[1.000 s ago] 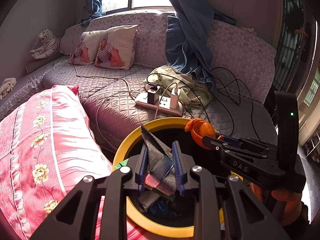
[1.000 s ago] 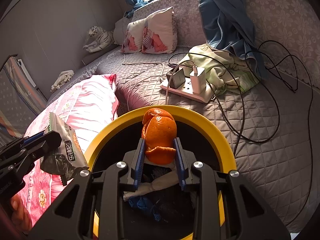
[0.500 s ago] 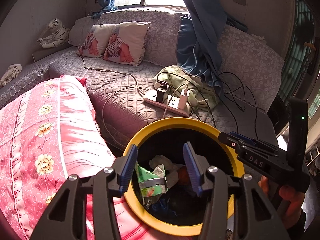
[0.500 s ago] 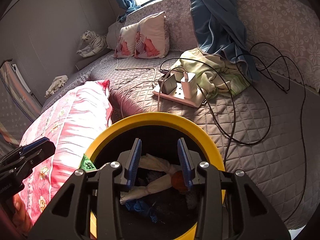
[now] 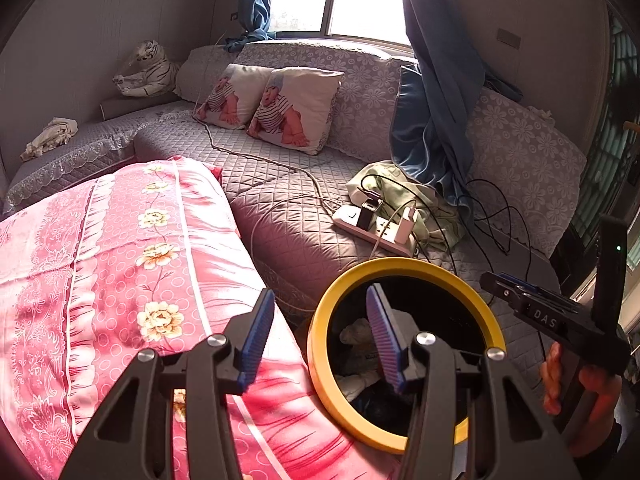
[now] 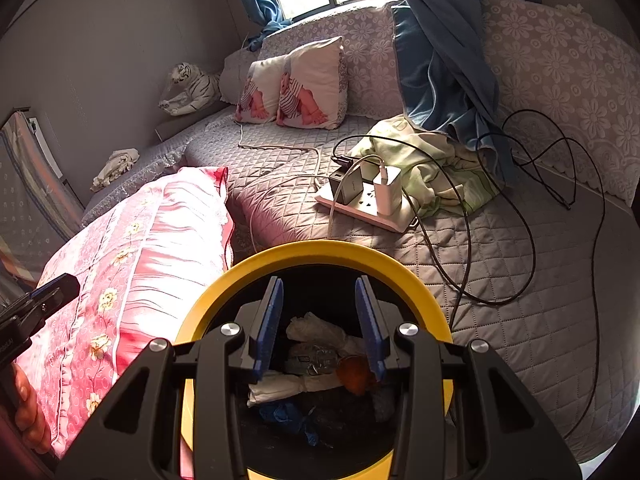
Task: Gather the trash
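Note:
A black bin with a yellow rim [image 5: 400, 266] stands between the pink quilt and the grey sofa. My left gripper [image 5: 320, 336] is open and empty, straddling the bin's left rim, with one finger over the quilt. My right gripper [image 6: 318, 320] hangs open and empty over the bin's mouth [image 6: 320, 250]; from the left wrist it shows at the right [image 5: 520, 300], in a hand. Down in the bin lie an orange peel [image 6: 354, 370], white tissue [image 6: 316, 326], a crumpled wrapper [image 6: 308, 354] and something blue [image 6: 288, 416].
A pink floral quilt [image 5: 120, 280] lies left of the bin. Behind the bin, a white power strip [image 6: 368, 208] with chargers, black cables [image 6: 520, 240] and a green cloth [image 6: 432, 168] lie on the quilted sofa. Two cushions [image 5: 280, 108], a blue curtain [image 5: 440, 100] and a plush tiger [image 5: 148, 68] sit further back.
A second ago the left gripper held a wrapper and the right an orange peel over the bin. Both opened and the pieces dropped in. The left gripper then shifted left toward the quilt.

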The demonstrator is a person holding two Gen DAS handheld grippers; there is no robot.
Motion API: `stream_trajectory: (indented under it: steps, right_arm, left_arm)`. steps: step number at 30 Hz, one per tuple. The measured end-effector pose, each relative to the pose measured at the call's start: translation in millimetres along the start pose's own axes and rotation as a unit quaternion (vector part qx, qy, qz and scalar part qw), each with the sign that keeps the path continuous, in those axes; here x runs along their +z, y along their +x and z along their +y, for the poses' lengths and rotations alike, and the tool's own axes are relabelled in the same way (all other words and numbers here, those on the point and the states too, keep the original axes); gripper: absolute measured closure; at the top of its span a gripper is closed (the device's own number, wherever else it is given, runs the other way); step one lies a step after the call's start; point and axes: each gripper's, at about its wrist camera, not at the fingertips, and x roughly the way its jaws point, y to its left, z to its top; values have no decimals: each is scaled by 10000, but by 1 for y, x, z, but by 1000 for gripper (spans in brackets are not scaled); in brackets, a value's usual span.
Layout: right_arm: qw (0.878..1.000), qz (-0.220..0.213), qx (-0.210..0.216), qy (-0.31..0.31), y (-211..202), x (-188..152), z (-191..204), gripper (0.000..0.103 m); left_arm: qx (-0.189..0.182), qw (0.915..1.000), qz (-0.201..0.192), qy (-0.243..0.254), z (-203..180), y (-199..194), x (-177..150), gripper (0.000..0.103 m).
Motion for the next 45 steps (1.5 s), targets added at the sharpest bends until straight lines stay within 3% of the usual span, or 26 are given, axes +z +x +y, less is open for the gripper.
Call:
stream_trajectory:
  steps: [8,13,19,21,24,28,37,38,45]
  right_arm:
    - [9994,-30,227,-274,-4,2,38,67]
    - [9968,-26,541,-590,-7,-2,76,60]
    - [9905,-46,904,-1037,-13,-11,127,51]
    - [9885,-52,1025,-1107,-15,-13,140,43]
    - [9852,-49,1188,-1236,-17,-17,161,42]
    - [9798,-130,1382,-1438,-26,-24,189,38]
    - [9676,-386,1606,-1910,-52,-42,234,25]
    - [9662,-395,1637,-1954,-54,-45,239,20]
    - [9594,-818,1740,-2062,-78,-59,253,11]
  left_arm:
    - [343,9983,-371,-293,45,-47,-8,57]
    - [595,9953,-612,-451,69,-80,-16,57]
    - [973,9889,-883,-687,96,-121,-32,48]
    - [1097,9861,-981,-771,106,-135,-38,44]
    - [1250,9824,-1098,-847,116,-154,-44,41]
    - [1621,9740,-1322,-865,123,-178,-53,29]
    - [2055,9567,-1818,-972,127,-224,-73,10]
    - [2096,9547,-1873,-982,127,-228,-75,8]
    - [2390,9429,-2054,-1075,125,-247,-87,8]
